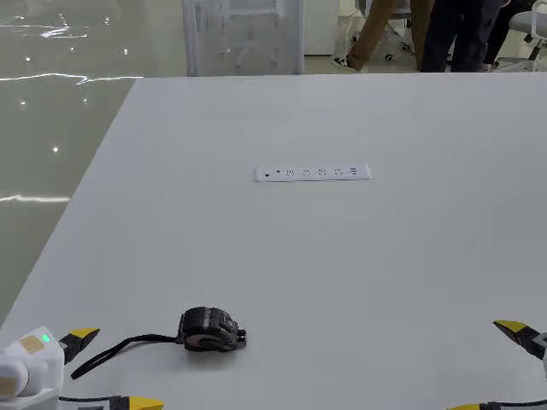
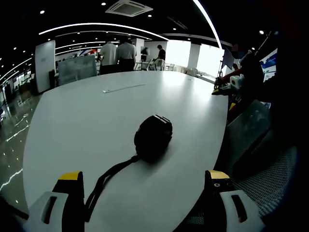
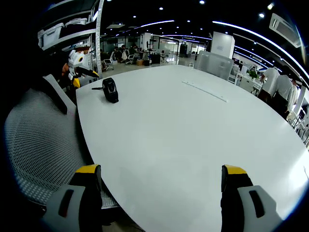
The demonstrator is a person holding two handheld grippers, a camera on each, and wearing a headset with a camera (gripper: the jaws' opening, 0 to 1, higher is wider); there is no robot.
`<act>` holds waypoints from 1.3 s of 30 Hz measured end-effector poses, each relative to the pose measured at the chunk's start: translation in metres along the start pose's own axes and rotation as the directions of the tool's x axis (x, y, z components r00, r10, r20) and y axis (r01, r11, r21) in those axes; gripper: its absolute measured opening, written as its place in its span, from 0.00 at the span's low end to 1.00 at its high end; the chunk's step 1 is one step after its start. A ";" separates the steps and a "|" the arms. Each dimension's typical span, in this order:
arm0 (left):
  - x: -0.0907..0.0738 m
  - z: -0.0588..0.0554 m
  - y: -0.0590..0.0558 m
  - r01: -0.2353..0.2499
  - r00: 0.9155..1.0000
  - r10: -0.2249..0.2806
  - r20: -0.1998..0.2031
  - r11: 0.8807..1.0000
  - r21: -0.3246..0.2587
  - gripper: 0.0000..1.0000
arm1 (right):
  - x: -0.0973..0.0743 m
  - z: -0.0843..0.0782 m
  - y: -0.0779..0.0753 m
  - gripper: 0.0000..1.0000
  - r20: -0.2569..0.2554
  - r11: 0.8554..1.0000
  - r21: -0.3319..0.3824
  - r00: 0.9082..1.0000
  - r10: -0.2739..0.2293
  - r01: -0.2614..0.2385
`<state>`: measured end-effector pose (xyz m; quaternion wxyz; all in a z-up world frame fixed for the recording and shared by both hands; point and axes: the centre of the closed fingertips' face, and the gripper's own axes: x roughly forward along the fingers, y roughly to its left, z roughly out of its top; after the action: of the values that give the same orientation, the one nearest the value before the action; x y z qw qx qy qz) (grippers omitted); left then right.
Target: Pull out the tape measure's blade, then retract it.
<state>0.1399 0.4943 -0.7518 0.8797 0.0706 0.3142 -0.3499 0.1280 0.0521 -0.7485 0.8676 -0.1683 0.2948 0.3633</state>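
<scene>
A black tape measure (image 1: 212,330) lies on the white table (image 1: 359,265) near its front edge, blade retracted, with its black wrist strap (image 1: 115,352) trailing left. My left gripper (image 1: 111,369) stands open just left of it, the strap's end lying between the yellow fingertips (image 1: 84,334). In the left gripper view the tape measure (image 2: 153,137) sits a short way ahead of the open left gripper (image 2: 144,176), untouched. My right gripper (image 1: 491,367) is open and empty at the front right, far from the tape measure (image 3: 110,90); in its own view the right gripper (image 3: 161,171) faces bare table.
A white power strip (image 1: 313,172) lies flat at mid-table. A grey mesh chair (image 3: 38,140) stands by the near edge. Several people (image 1: 444,34) and office chairs are beyond the far edge, with a glossy floor (image 1: 51,128) to the left.
</scene>
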 end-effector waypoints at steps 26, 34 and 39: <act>0.065 0.015 -0.004 0.246 0.932 -0.129 -0.340 0.912 0.329 0.99 | 0.070 0.019 0.058 1.00 -0.061 0.966 -0.136 0.975 0.213 -0.220; 0.077 0.025 -0.006 0.355 0.886 -0.136 -0.444 0.814 0.459 0.86 | 0.092 0.045 0.070 1.00 -0.055 0.940 -0.195 0.960 0.276 -0.281; 0.086 0.032 -0.009 0.392 0.868 -0.157 -0.471 0.798 0.458 0.79 | 0.112 0.064 0.072 1.00 -0.061 0.927 -0.218 0.953 0.298 -0.304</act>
<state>0.1978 0.4271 -0.7777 0.6758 0.3392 0.3867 -0.5278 0.1631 0.1927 -0.7761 0.7728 -0.2232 0.2856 0.5209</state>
